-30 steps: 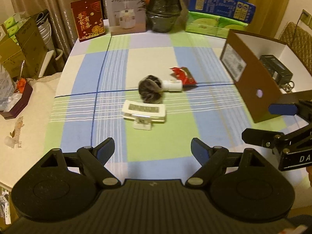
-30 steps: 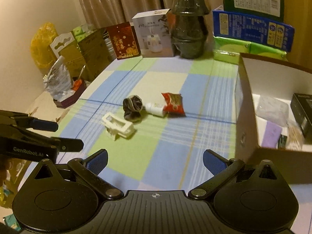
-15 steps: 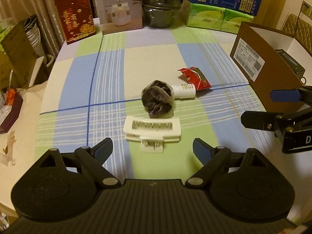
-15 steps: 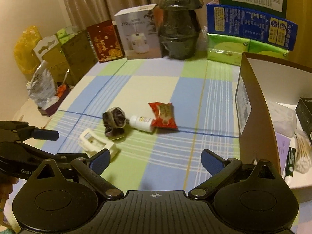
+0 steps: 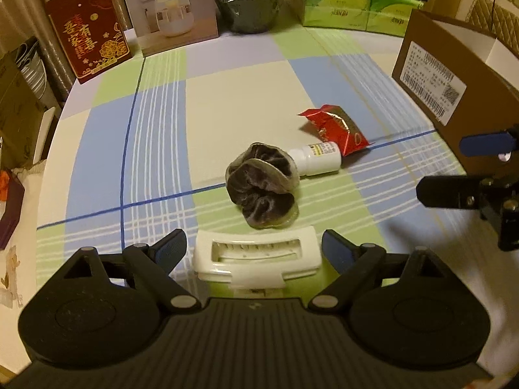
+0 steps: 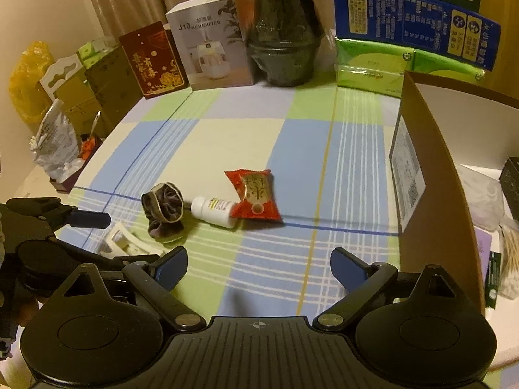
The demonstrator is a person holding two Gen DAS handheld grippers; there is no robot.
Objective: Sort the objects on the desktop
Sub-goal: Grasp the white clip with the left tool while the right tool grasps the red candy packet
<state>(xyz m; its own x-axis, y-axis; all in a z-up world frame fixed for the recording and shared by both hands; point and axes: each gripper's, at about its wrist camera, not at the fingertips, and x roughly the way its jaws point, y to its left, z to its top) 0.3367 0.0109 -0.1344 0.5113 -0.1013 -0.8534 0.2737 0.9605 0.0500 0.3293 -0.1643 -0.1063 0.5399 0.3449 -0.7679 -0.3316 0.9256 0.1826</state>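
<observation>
Hair claw clip (image 5: 258,257), white, lies between the left gripper's (image 5: 254,249) spread jaws near the table's (image 5: 233,97) front edge, untouched. Right gripper (image 6: 259,267) hovers open nearer the cardboard box (image 6: 434,194).

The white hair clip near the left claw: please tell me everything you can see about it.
The white hair clip is a cream, glossy, plastic-looking claw clip. It lies flat on the checked tablecloth, long side across the view, with a rectangular slot showing small teeth and a tab at its near edge. It sits between the fingers of the open left claw, which do not visibly press it. The dark scrunchie lies just behind it.
</observation>
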